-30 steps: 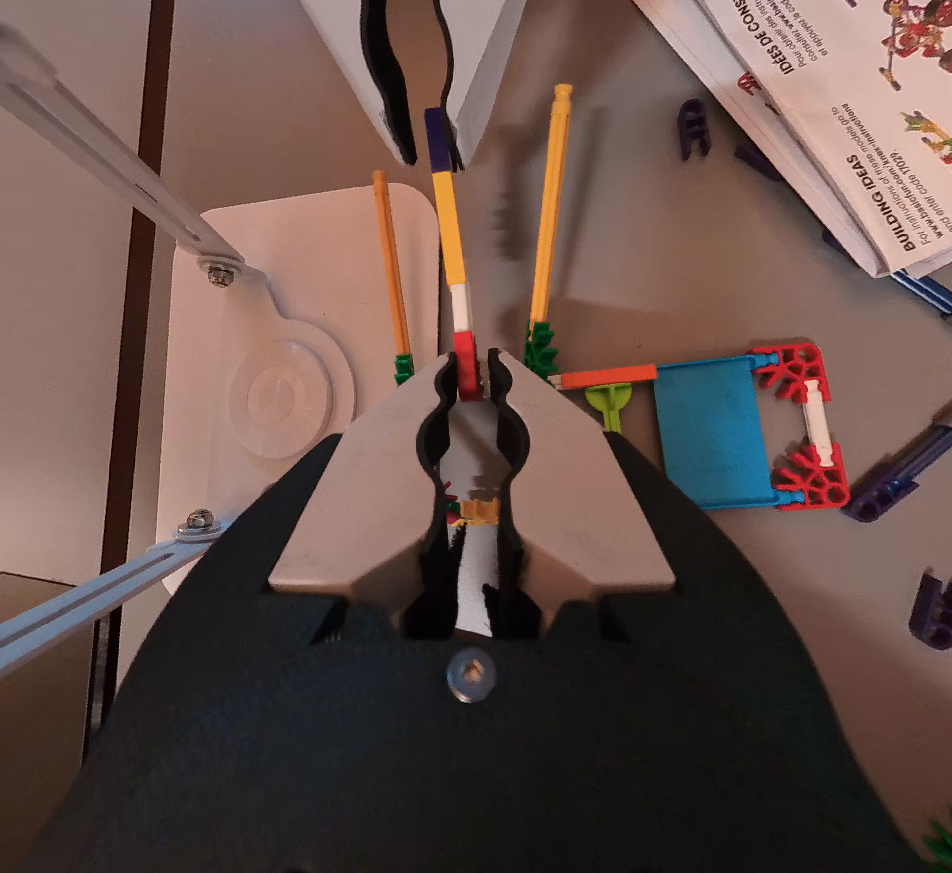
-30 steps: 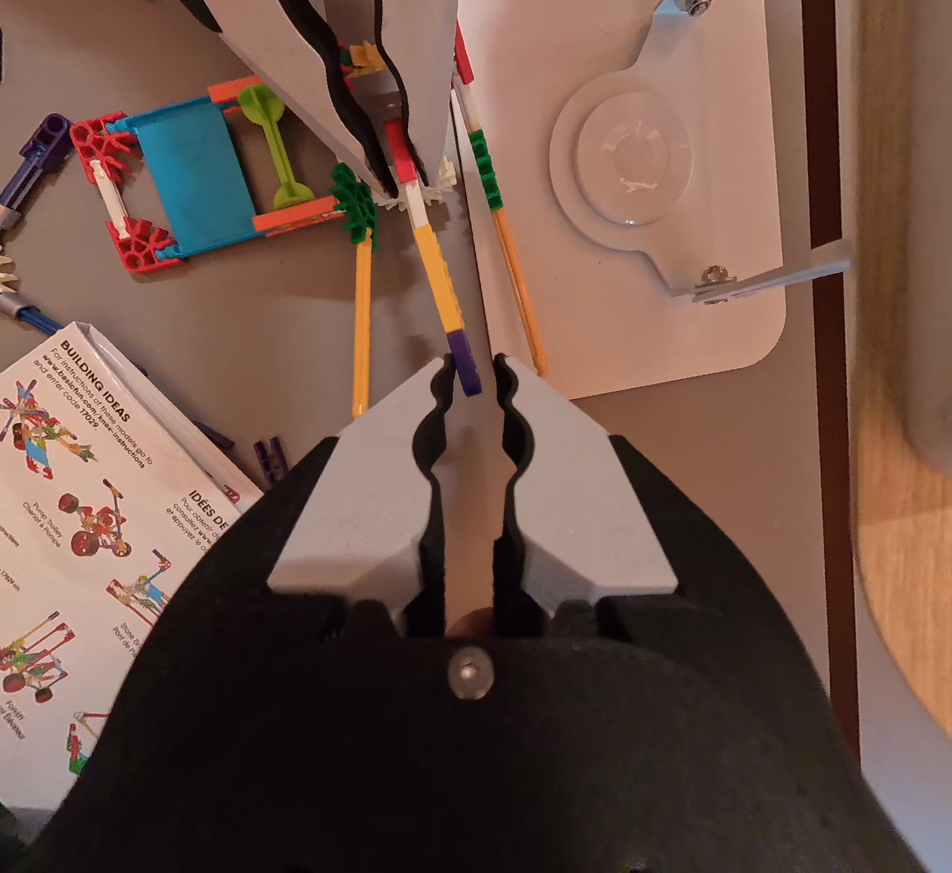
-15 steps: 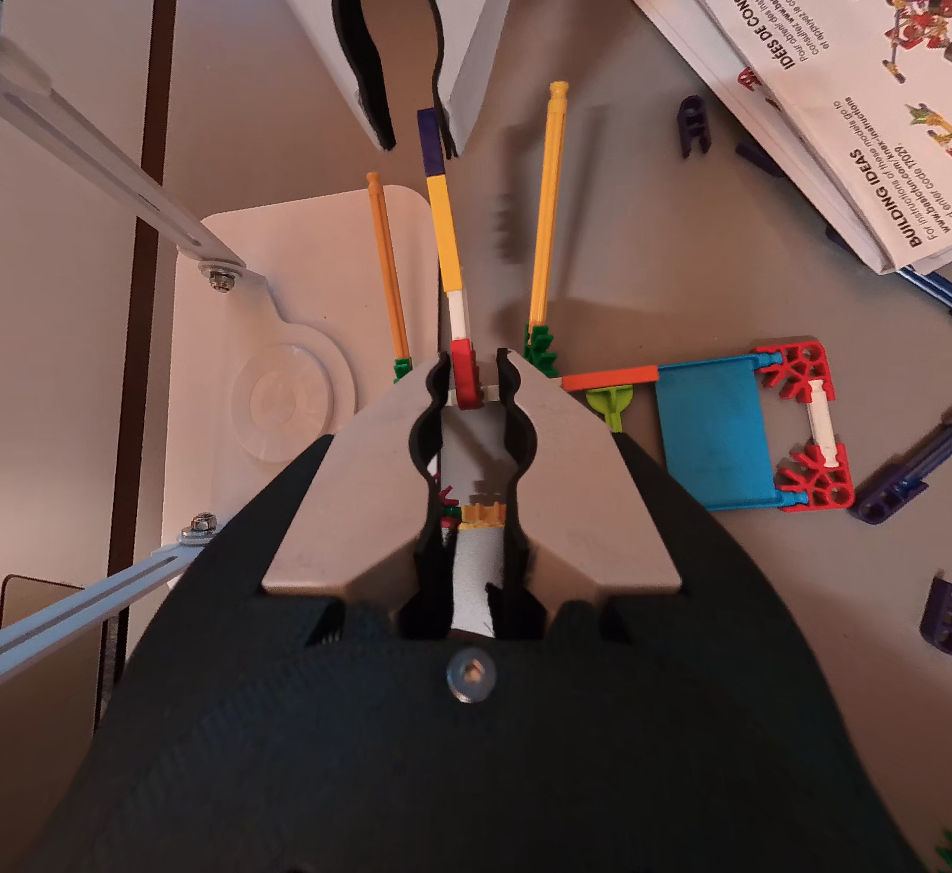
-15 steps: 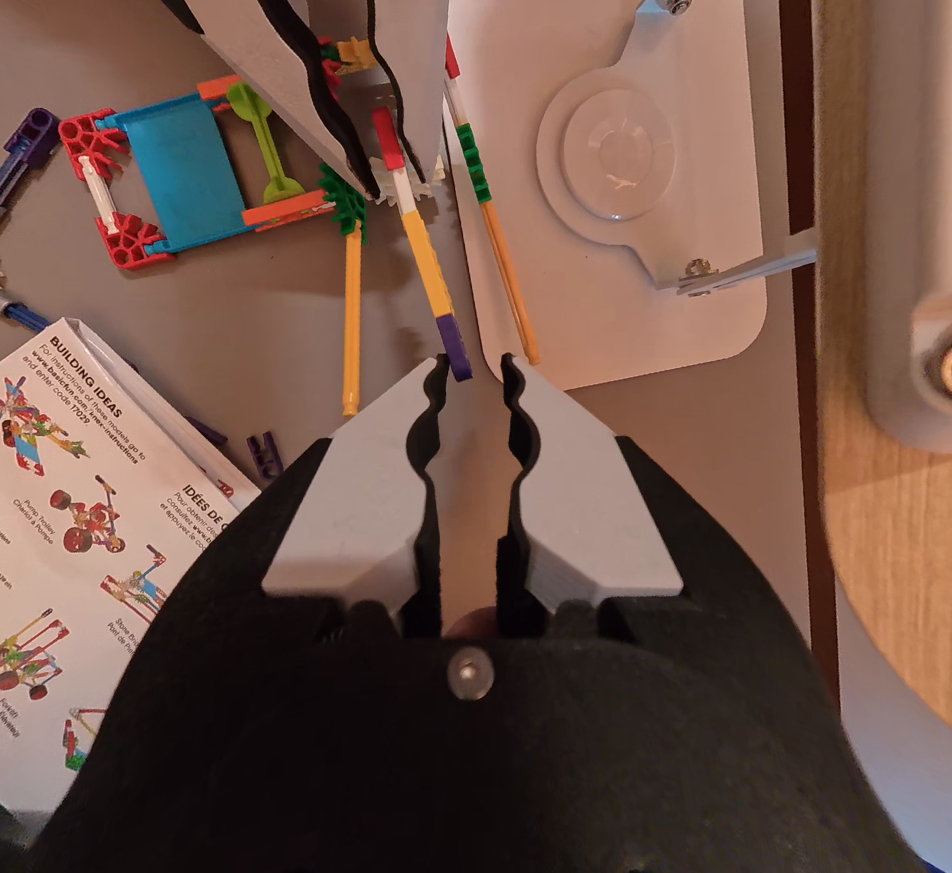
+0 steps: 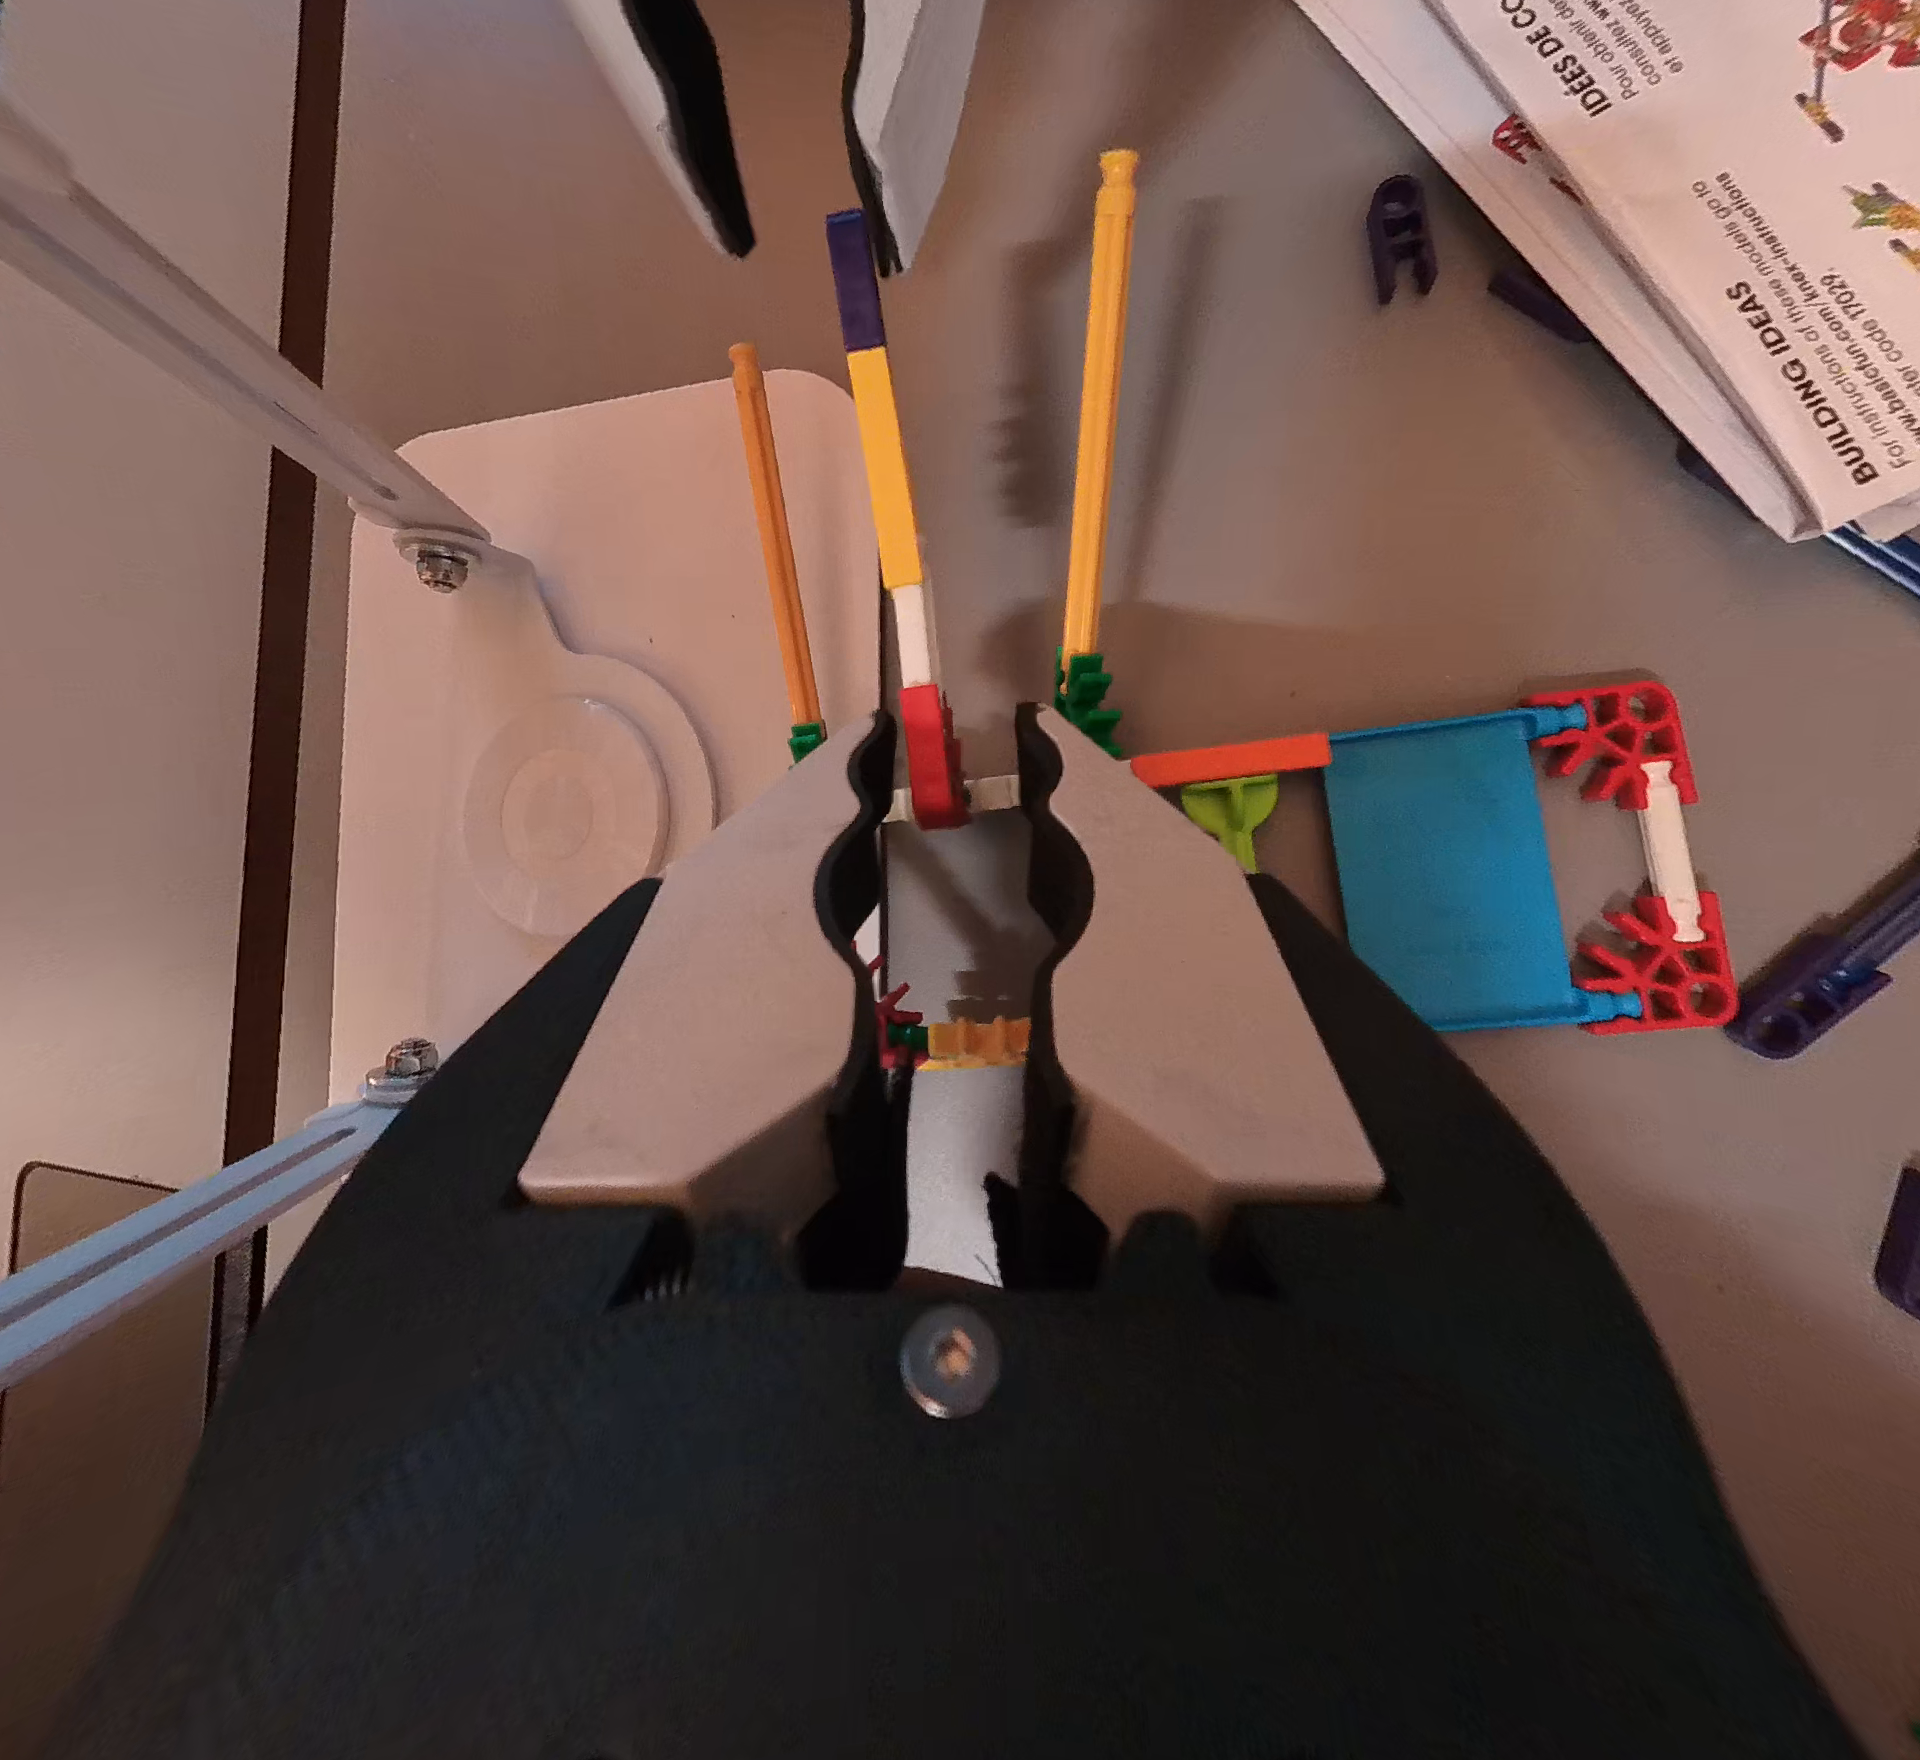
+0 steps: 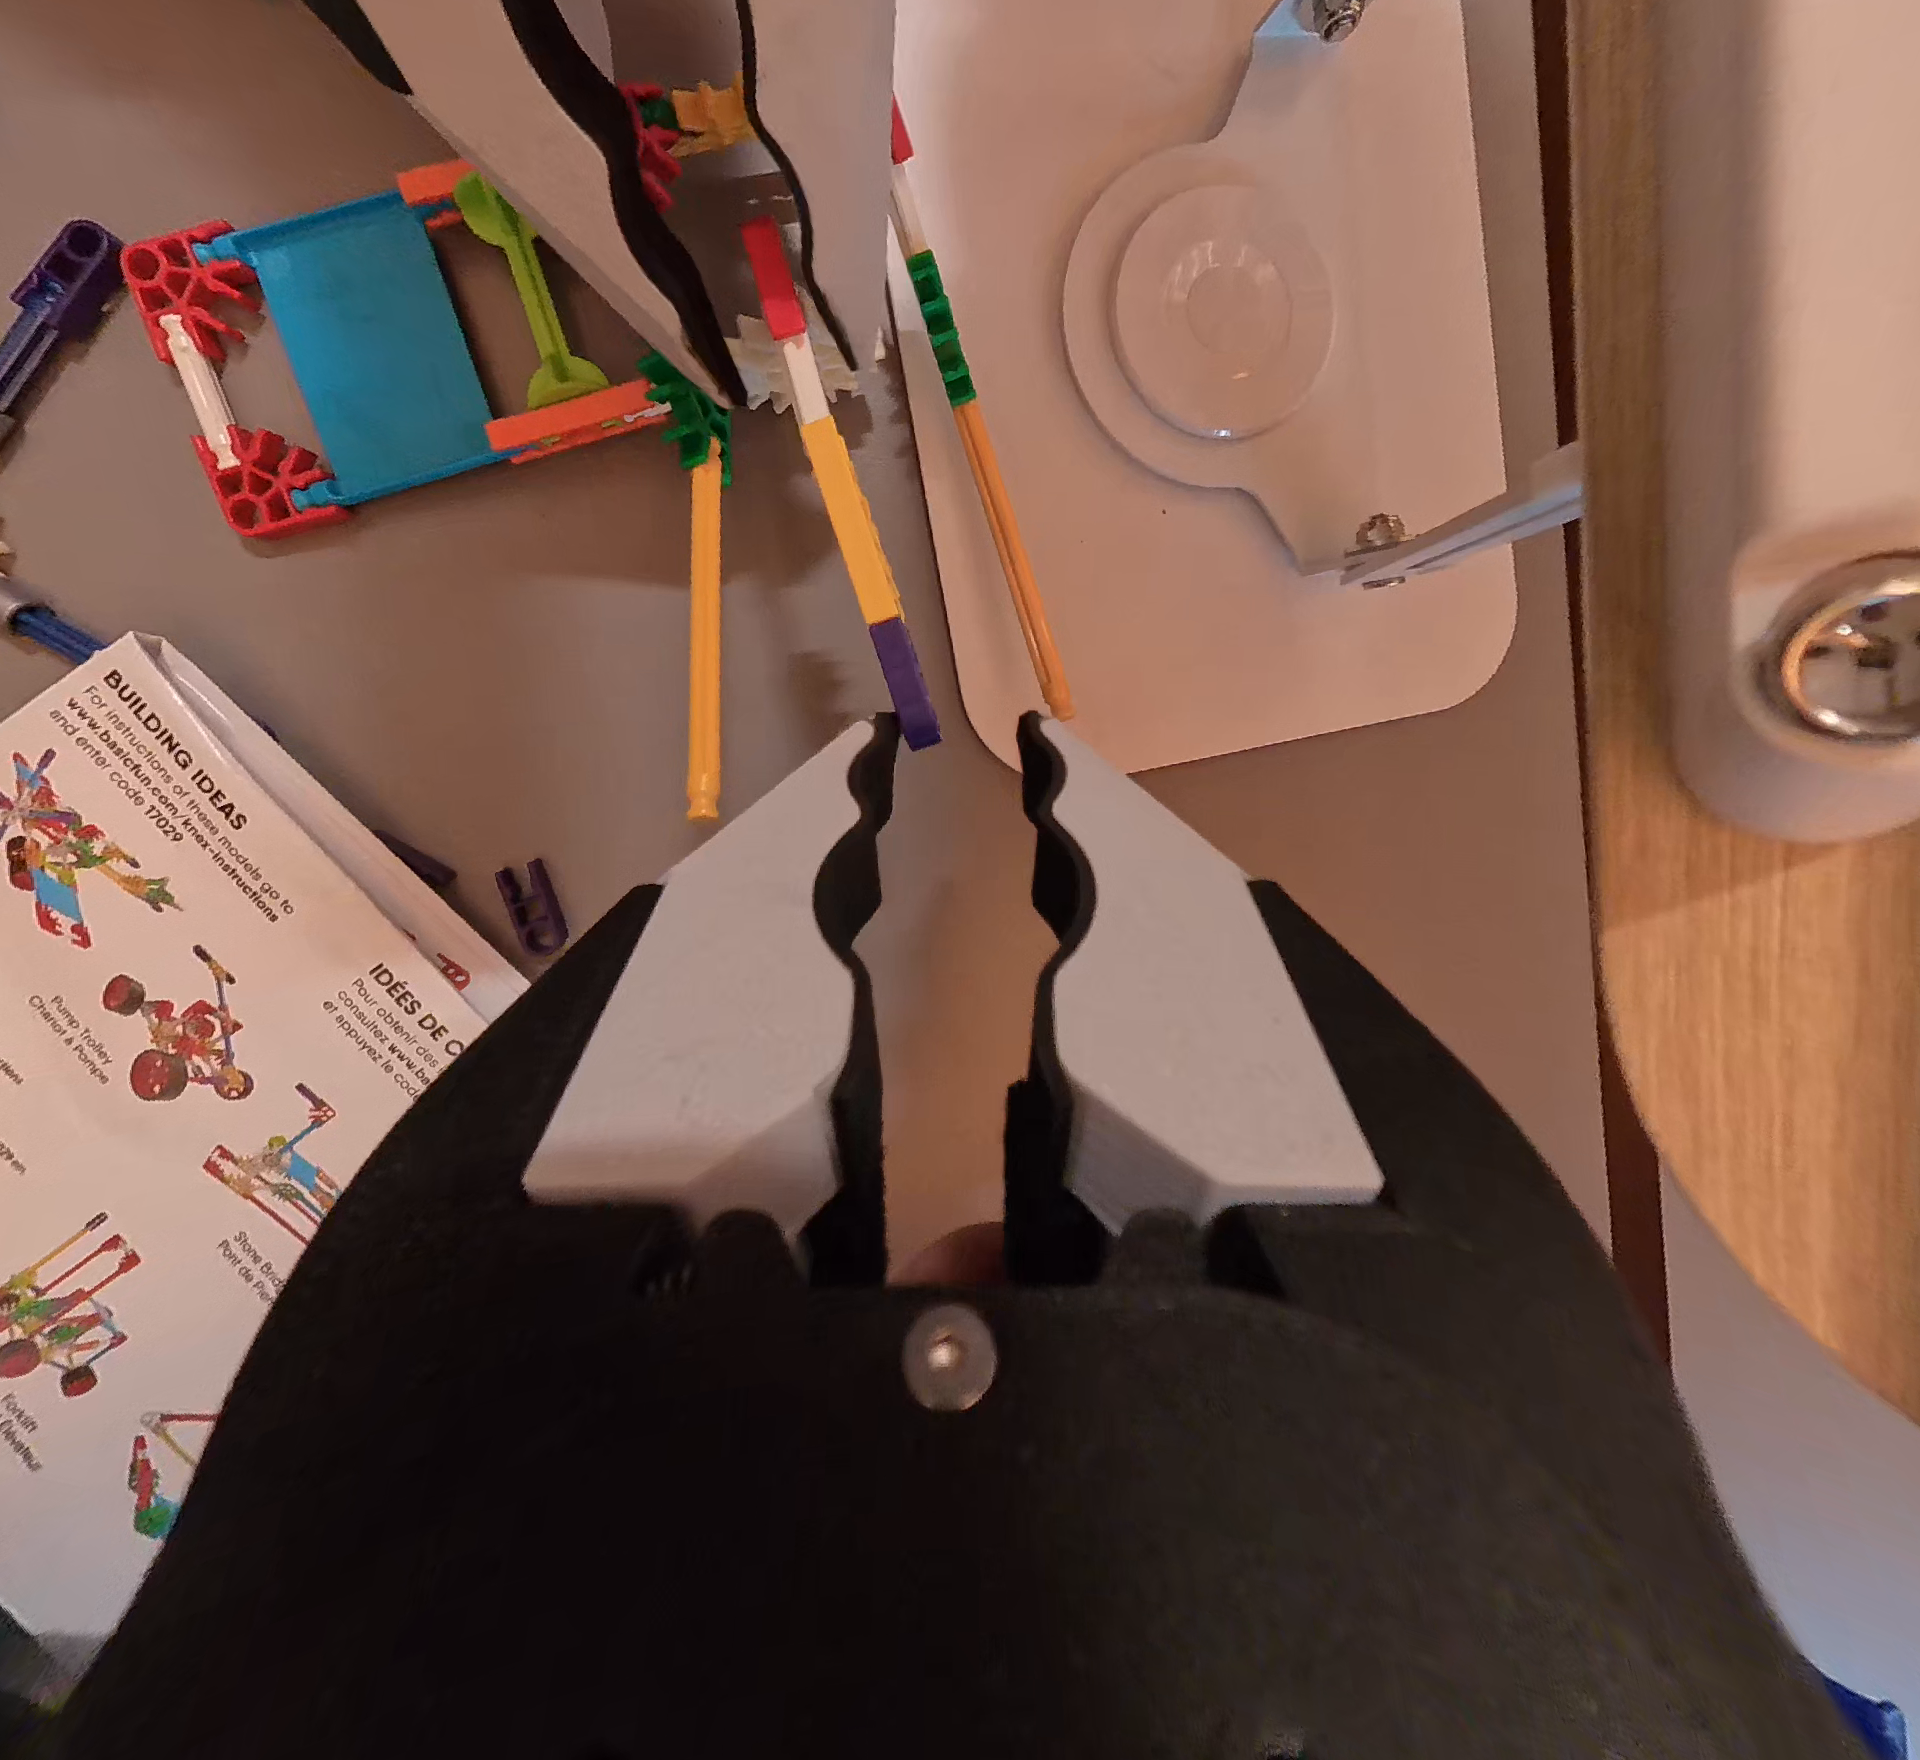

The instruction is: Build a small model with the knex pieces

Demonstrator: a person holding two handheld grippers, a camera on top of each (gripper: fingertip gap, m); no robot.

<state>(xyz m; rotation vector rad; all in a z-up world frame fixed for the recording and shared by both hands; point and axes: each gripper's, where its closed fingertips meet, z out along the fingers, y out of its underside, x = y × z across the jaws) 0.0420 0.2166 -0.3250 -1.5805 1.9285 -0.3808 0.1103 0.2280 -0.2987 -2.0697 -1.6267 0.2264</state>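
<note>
Fingers of the left gripper stand a little apart, framing the red connector at the near end of a toy construction model; the red piece sits nearer the left finger, and whether either pad actually presses it is hard to tell from this angle. From that connector a central rod runs away, white, then yellow, then ending in a purple tip. Left of it an orange rod lies over a white base plate, and to the right a yellow rod rises from a green connector. Farther right on the grey table sits the model's blue panel with red corner connectors. A loose purple clip lies near a printed instruction booklet at the far right. Beyond the purple tip, the right gripper points back toward the camera with its jaws parted, the tip just beside one finger. In the right wrist view, the right gripper has its jaws narrowly open and holds nothing; the purple tip lies just beside its left fingertip, apparently free of the pads. Past that, the central rod leads to the left gripper at the far end, beside the base plate.
</note>
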